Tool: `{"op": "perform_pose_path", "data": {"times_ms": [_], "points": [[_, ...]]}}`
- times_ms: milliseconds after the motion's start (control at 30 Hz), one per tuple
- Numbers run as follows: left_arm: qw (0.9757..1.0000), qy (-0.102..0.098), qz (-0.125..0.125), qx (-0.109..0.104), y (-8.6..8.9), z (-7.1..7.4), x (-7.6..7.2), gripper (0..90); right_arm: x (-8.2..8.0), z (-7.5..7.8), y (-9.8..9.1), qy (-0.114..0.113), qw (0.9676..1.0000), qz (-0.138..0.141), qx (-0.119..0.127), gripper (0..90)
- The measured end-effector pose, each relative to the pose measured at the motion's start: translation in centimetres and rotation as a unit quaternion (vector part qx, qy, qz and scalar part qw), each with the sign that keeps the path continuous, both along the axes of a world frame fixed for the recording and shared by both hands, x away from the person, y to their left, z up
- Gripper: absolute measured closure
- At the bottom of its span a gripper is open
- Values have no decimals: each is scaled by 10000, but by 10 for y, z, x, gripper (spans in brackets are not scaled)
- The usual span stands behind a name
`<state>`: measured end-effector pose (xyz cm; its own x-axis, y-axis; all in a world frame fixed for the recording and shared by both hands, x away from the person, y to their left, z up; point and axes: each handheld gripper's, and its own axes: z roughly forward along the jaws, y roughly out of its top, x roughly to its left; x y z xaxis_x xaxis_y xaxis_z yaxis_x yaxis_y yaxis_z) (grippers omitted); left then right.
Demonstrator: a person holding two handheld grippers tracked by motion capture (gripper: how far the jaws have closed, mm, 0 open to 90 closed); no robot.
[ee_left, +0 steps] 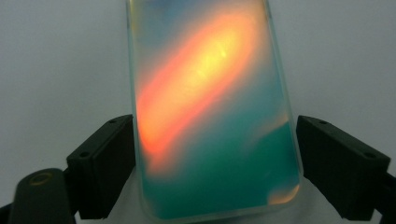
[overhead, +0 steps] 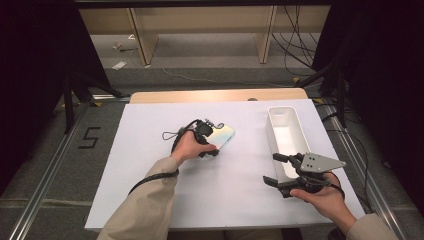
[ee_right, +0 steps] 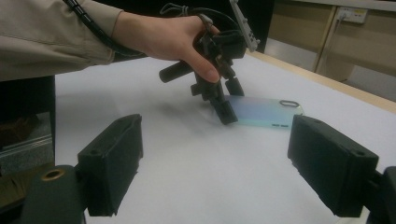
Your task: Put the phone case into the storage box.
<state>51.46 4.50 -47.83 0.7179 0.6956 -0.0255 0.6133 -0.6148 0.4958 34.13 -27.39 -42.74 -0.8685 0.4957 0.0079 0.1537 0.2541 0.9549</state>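
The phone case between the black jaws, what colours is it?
The phone case is teal-green with a glowing orange-yellow streak, clearest in the left gripper view.

The phone case (overhead: 221, 136) lies flat on the white worktop (overhead: 150, 150), left of centre, its long axis slanting away and to the right in the high view. It is translucent, with rounded corners and a pale rim – teal and blue, crossed by a diagonal orange-yellow glow. In the right gripper view an oval camera cut-out shows at its far end (ee_right: 289, 103), with small slots along the near edge.
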Motion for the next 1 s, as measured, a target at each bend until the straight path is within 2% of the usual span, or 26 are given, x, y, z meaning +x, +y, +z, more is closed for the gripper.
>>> {"op": "perform_pose_path", "data": {"times_ms": [700, 1000], "points": [[9996, 45, 254, 81, -3, 2, -4, 170, 0, 0, 0, -29, 10000, 6, -2, 191], [9996, 4, 295, 31, -2, 1, -5, 172, 0, 0, 0, -36, 10000, 1, 18, 191]]}}
